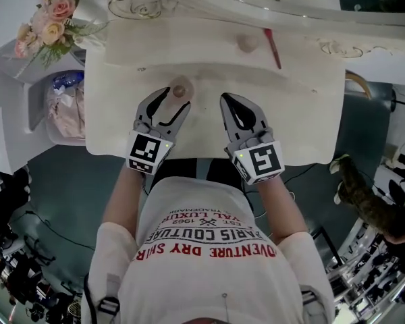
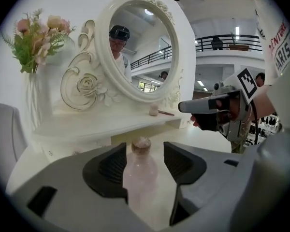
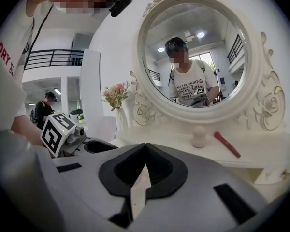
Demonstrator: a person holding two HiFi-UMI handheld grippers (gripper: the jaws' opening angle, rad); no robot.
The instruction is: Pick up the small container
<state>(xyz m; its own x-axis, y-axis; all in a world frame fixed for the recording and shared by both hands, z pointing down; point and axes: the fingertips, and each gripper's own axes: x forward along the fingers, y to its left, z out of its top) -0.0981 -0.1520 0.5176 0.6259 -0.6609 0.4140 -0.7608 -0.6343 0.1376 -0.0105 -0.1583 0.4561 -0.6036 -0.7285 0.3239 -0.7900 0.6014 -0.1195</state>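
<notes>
The small container is a pale pink bottle with a round stopper, upright on the white vanity top. My left gripper stands open around it, one jaw on each side. In the left gripper view the small container rises between the dark pads with a narrow gap on both sides. My right gripper rests to the right of the bottle, shut with nothing held. In the right gripper view its jaws meet at the tips.
On the raised back shelf lie a pink sponge egg and a red brush. A round mirror stands behind it, and a vase of flowers at the far left. A bin with a bag sits left of the table.
</notes>
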